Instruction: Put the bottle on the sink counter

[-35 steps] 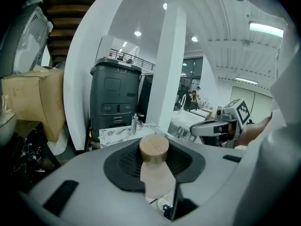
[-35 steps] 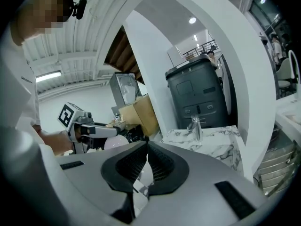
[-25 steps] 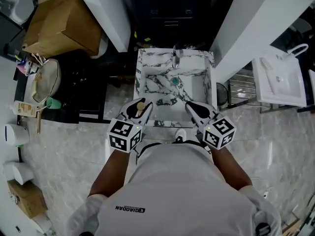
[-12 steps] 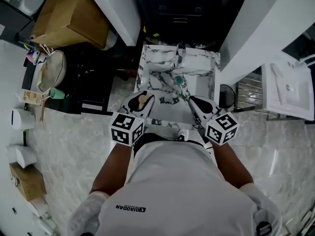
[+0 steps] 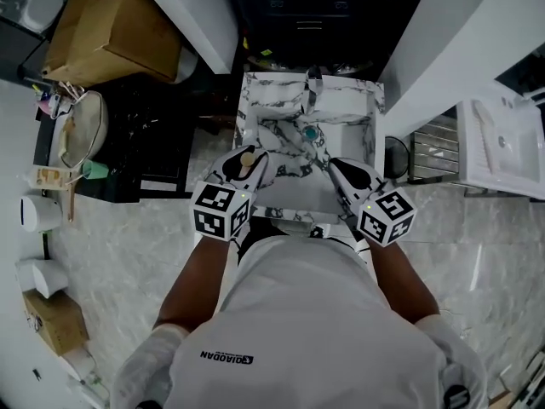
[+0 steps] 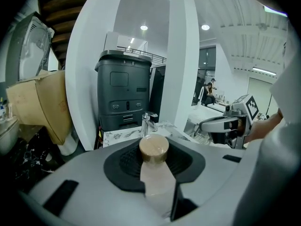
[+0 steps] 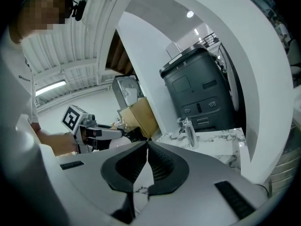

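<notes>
A small bottle (image 6: 157, 180) with a pale body and a tan round cap (image 6: 154, 147) is clamped between the dark pads of my left gripper (image 5: 241, 169), cap towards the sink. In the head view the cap (image 5: 246, 160) hangs over the left front corner of the marble sink counter (image 5: 252, 109). My right gripper (image 5: 337, 169) hovers over the basin's right front, its jaws closed together with nothing between them; their tips (image 7: 147, 148) meet. A chrome tap (image 5: 311, 87) stands at the back of the basin.
A dark cabinet unit (image 5: 306, 11) stands behind the sink between two white pillars (image 5: 200, 15). A cardboard box (image 5: 106, 32) and a cluttered dark stand (image 5: 72, 135) are to the left. A small bin (image 5: 394, 160) and a white basin (image 5: 502, 143) are to the right.
Both grippers have moved forward toward the sink and sunk a little, the left still carrying the bottle. The jaws of both look unchanged.
</notes>
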